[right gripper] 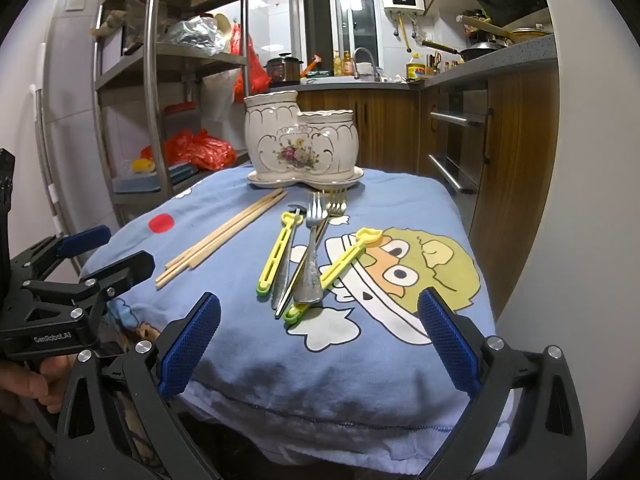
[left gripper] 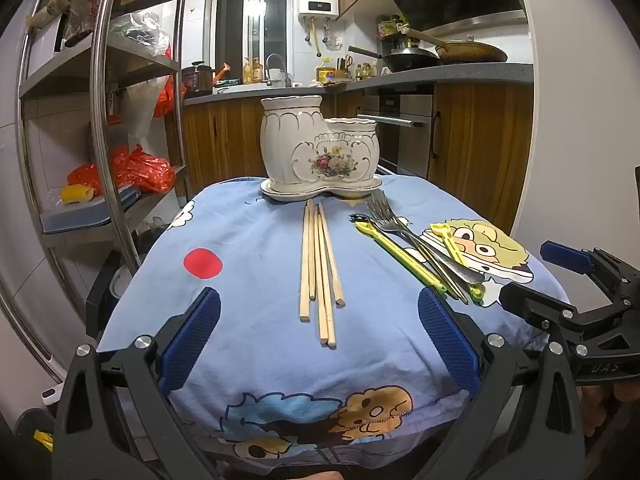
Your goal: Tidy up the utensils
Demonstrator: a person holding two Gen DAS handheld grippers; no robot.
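Left wrist view: ceramic holder [left gripper: 320, 148], contents unseen; both grippers' fingers [left gripper: 192, 340] spread wide, holding nothing

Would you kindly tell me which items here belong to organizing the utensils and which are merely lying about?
Belong to the job:
- wooden chopsticks
- metal forks
- yellow plastic utensils
- ceramic utensil holder, nothing showing above its rims
- left gripper and right gripper, both open

Just lying about:
- red plastic bags on the metal shelf
- wok
- cartoon cloth
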